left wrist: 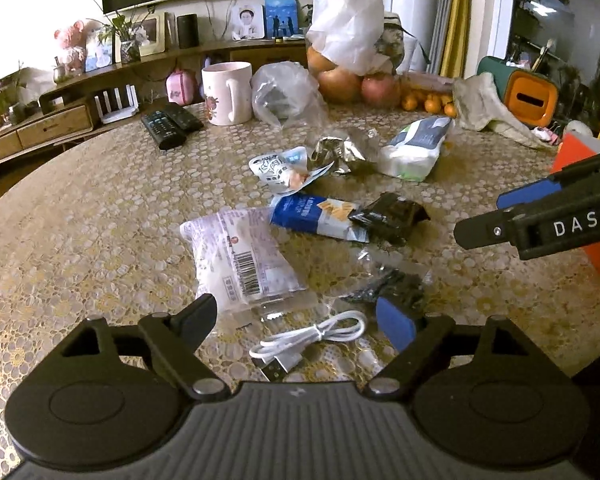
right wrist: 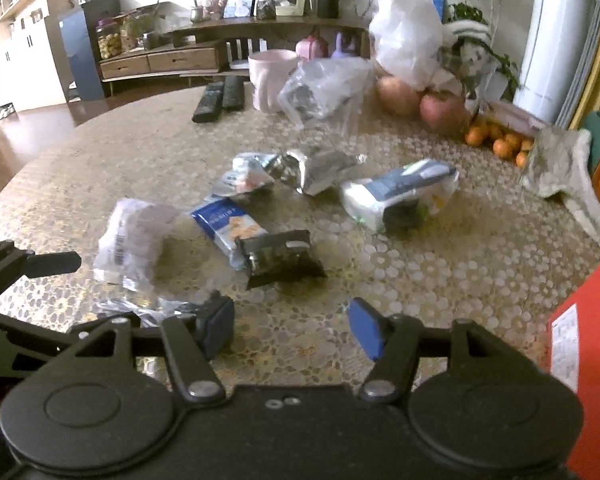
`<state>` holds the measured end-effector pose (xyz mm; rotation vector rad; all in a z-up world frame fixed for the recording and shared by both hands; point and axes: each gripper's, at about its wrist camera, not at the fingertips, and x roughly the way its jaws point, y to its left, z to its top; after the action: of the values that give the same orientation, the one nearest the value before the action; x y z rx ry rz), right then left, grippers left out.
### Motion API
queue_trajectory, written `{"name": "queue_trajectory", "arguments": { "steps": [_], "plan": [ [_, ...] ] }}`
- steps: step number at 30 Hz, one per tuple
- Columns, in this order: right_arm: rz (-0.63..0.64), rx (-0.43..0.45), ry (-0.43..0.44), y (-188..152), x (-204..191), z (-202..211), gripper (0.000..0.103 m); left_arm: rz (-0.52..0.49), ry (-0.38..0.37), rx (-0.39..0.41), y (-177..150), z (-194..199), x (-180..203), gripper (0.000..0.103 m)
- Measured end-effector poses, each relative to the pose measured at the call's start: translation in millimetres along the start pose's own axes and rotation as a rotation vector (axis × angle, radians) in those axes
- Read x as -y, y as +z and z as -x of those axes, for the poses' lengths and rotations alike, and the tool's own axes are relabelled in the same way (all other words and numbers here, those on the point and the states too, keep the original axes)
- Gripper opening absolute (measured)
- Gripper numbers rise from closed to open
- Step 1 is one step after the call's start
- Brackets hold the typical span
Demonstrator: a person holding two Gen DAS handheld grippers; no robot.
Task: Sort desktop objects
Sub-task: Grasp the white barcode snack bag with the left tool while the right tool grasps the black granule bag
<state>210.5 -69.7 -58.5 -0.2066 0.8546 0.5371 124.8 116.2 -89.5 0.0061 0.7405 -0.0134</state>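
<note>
Loose wrappers lie on the patterned table [left wrist: 80,240]. A clear white packet with a barcode [left wrist: 240,256], a blue biscuit wrapper [left wrist: 316,216], a black packet [left wrist: 388,216], a crumpled foil wrapper [left wrist: 340,152] and a tissue pack [left wrist: 416,148] lie mid-table. A coiled white USB cable [left wrist: 312,340] lies between the fingers of my open, empty left gripper [left wrist: 300,324]. My right gripper [right wrist: 292,328] is open and empty, just short of the black packet [right wrist: 280,258]; it enters the left wrist view at the right [left wrist: 496,216].
A pink mug [left wrist: 228,92], two remotes [left wrist: 170,124], a clear plastic bag [left wrist: 284,92], apples and small oranges under a white bag [left wrist: 348,24] stand at the back. An orange box [right wrist: 580,360] stands at the right edge. A crumpled cloth [left wrist: 488,108] lies back right.
</note>
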Motion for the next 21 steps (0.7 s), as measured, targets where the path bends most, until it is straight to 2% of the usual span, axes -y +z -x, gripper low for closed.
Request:
{"name": "queue_trajectory", "arguments": {
  "steps": [5,14,21],
  "plan": [
    [0.022,-0.008,0.062,-4.3,-7.2,-9.3,0.063,0.020,0.023,0.039,6.9,-2.8,-11.9,0.087],
    [0.061,-0.044,0.147,-9.8,-33.4,-26.6,0.063,0.062,0.040,0.007,17.5,-28.4,-33.0,0.087],
    [0.093,-0.062,0.150,-11.7,-46.9,-39.5,0.061,0.114,0.027,-0.013,18.2,-43.4,-40.0,0.086]
  ]
}}
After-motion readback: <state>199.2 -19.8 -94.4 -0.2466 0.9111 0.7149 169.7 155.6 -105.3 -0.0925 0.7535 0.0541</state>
